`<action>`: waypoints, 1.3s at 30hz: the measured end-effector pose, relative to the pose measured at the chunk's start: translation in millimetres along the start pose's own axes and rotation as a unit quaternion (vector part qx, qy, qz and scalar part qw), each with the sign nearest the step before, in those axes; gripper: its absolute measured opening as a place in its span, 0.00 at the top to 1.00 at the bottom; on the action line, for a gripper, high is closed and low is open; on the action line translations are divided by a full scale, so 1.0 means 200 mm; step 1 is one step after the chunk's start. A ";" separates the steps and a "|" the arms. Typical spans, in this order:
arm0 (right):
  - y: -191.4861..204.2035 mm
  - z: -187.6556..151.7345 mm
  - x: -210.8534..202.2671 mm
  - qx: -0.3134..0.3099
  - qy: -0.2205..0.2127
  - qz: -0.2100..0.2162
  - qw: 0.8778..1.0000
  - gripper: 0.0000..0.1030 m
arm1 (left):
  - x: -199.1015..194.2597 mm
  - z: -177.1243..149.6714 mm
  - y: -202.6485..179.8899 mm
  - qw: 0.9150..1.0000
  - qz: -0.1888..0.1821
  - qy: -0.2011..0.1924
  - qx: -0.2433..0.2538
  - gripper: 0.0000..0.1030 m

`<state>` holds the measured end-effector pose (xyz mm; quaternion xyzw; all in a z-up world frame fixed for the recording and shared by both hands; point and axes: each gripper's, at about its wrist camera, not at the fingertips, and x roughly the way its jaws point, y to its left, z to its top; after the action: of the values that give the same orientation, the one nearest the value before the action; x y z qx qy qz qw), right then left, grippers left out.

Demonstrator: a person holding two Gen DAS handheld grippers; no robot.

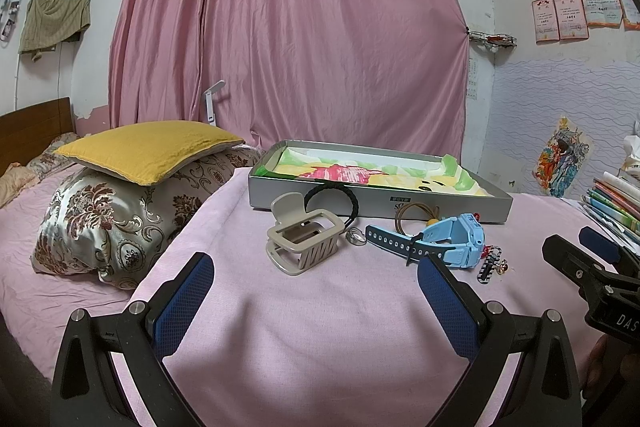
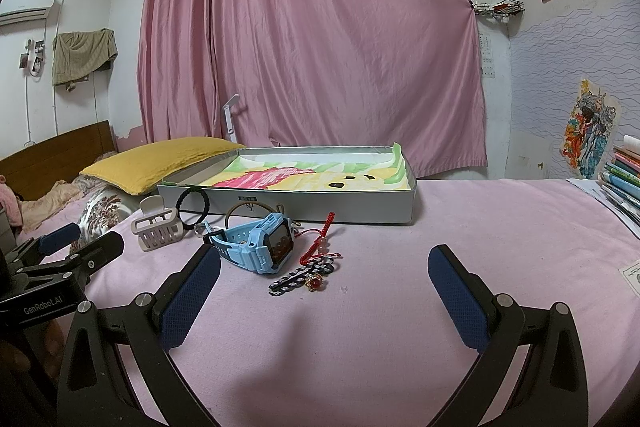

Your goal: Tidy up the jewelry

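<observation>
Both spread wide and empty above the pink bedsheet (image 2: 480,227): left gripper (image 1: 316,291), right gripper (image 2: 324,283). Laid out just before the shallow grey cardboard box (image 2: 320,205), probably for sorting into it: beige plastic hair claw (image 1: 302,243), pale-blue child's watch (image 2: 260,243), red cord bracelet (image 2: 320,239), perhaps a small ring (image 1: 355,238).
</observation>
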<state>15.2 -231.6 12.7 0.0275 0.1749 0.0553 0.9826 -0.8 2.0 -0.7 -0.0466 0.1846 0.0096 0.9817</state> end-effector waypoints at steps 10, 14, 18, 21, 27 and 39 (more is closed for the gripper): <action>0.00 0.00 0.00 0.000 0.002 0.001 1.000 0.01 | 0.02 -0.01 0.00 1.000 0.000 0.001 0.000 0.01; 0.00 0.00 0.01 0.000 0.003 0.001 1.000 0.01 | 0.02 -0.02 0.00 1.000 0.000 0.002 -0.001 0.01; 0.02 -0.01 0.02 -0.002 0.015 0.003 1.000 0.01 | 0.03 -0.03 0.01 1.000 -0.002 0.006 -0.003 0.01; 0.02 0.01 0.04 -0.002 0.036 0.011 0.999 0.01 | 0.06 -0.03 0.00 1.000 -0.013 0.021 -0.006 0.01; 0.02 0.04 0.12 -0.003 0.093 0.018 0.995 0.01 | 0.12 0.04 0.03 0.998 -0.023 0.061 -0.014 0.01; 0.06 0.06 0.33 -0.007 0.192 0.039 0.981 0.35 | 0.35 0.14 0.11 0.986 -0.040 0.161 -0.023 0.01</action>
<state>79.1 -212.3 1.7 0.0163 0.3586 0.0994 0.9280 74.3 26.5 -1.2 -0.0772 0.3382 -0.0326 0.9373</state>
